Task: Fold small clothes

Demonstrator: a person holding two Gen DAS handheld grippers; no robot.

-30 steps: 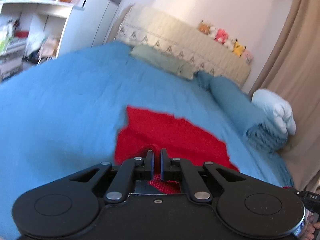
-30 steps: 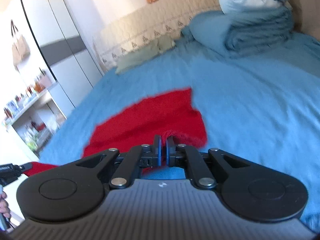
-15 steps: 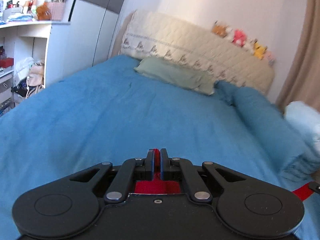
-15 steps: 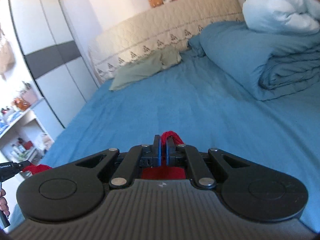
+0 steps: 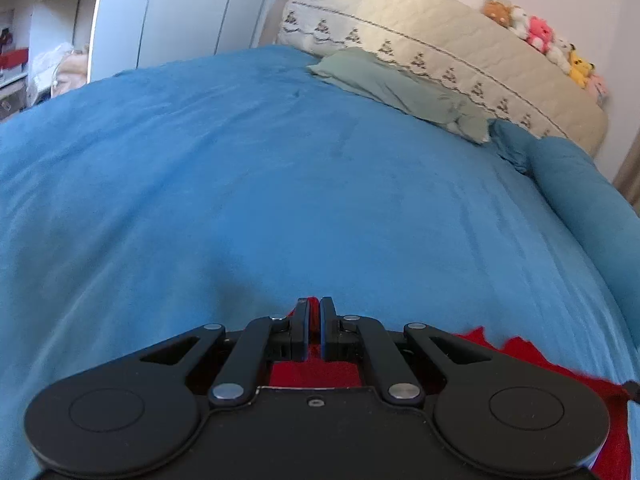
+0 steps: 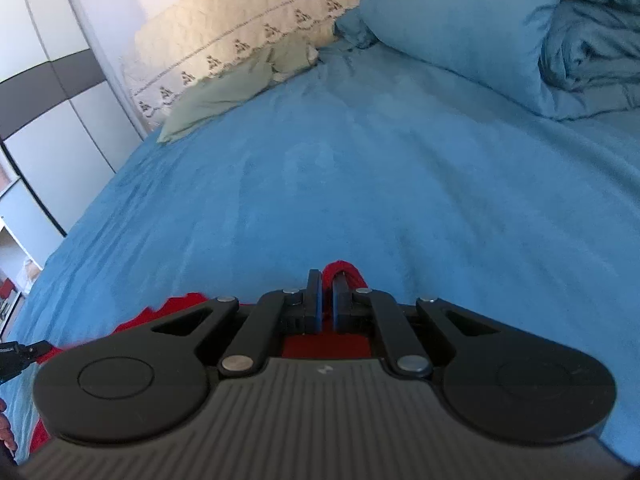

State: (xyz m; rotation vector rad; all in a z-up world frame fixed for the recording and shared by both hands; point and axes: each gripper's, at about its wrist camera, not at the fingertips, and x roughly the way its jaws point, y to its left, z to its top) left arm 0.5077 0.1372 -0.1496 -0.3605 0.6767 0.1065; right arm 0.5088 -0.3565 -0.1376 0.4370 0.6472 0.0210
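Observation:
A red knitted garment (image 5: pixel 532 360) lies on the blue bed cover, mostly hidden under the two grippers. My left gripper (image 5: pixel 314 308) is shut on an edge of it; red cloth shows between and behind the fingers. My right gripper (image 6: pixel 327 284) is shut on another edge of the red garment (image 6: pixel 344 270), which bunches up between the fingers and spreads to the left below the gripper body (image 6: pixel 176 308). Both grippers are low over the bed cover.
The blue bed cover (image 5: pixel 280 184) stretches ahead. A pale green pillow (image 5: pixel 400 88) and a quilted headboard (image 5: pixel 440 44) with plush toys stand at the far end. Folded blue bedding (image 6: pixel 520 40) lies at the right. A wardrobe (image 6: pixel 44 112) and shelves stand at the left.
Both grippers have carried the garment's held edges forward over the rest of it. The red spread that lay ahead is now under and behind the grippers, and they have dropped lower.

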